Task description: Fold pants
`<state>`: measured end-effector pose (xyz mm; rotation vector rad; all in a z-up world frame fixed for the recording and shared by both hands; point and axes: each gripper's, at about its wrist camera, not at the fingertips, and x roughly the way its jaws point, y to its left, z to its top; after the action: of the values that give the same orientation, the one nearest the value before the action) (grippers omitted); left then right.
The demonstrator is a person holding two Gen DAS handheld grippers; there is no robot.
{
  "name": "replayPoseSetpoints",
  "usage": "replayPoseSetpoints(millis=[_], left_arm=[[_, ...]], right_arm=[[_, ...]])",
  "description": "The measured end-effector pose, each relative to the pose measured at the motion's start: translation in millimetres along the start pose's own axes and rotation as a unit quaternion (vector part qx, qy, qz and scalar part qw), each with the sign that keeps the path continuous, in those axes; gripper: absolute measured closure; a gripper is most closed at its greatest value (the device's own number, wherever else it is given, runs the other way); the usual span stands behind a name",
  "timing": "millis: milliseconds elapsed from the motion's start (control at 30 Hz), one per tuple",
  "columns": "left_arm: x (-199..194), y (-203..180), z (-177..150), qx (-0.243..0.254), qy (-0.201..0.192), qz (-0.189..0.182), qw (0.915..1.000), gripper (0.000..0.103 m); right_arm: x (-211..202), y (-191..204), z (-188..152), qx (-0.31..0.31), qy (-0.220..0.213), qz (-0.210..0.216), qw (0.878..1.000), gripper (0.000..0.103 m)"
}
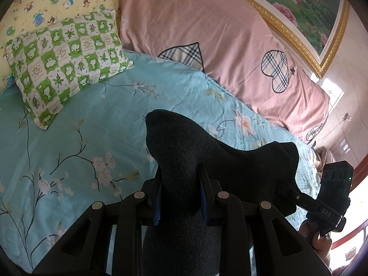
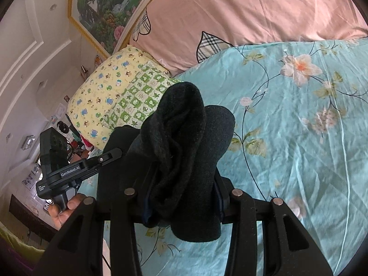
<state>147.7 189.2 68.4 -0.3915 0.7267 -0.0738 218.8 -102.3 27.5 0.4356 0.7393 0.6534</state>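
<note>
Pants held up over the bed in both grippers

Pants (image 1: 184, 161) of dark knit fabric fill the lower middle of the left wrist view, bunched and lifted above the turquoise flowered sheet (image 1: 80, 142) that spreads across most of that frame. A pink quilt with plaid hearts (image 1: 207, 30) lies along the upper right edge of the sheet, and a gold-framed picture (image 1: 299, 7) sits in the top right corner. A yellow cartoon-print pillow (image 1: 46, 2) is in the upper left, with a green checked pillow (image 1: 66, 62) lying partly on it and partly on the sheet.

The left gripper (image 1: 180, 193) is clamped on a thick roll of the fabric at bottom centre. The right gripper (image 2: 181, 195) pinches another bunched fold at the bottom centre of its own view. A hand (image 2: 66, 209) grips a handle at the lower left there.
</note>
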Motion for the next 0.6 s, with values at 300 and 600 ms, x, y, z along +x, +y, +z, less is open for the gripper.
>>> replayPoseSetpoints(millis=[300, 600], left_arm=[[12, 9, 6, -0.011, 0.001, 0.006, 0.9999, 0.077], [35, 20, 15, -0.012, 0.002, 0.016, 0.9998, 0.077]], right_arm=[[18, -7, 7, 0.001, 0.011, 0.003, 1.0, 0.06], [40, -15, 17, 0.006, 0.022, 0.001, 1.0, 0.06]])
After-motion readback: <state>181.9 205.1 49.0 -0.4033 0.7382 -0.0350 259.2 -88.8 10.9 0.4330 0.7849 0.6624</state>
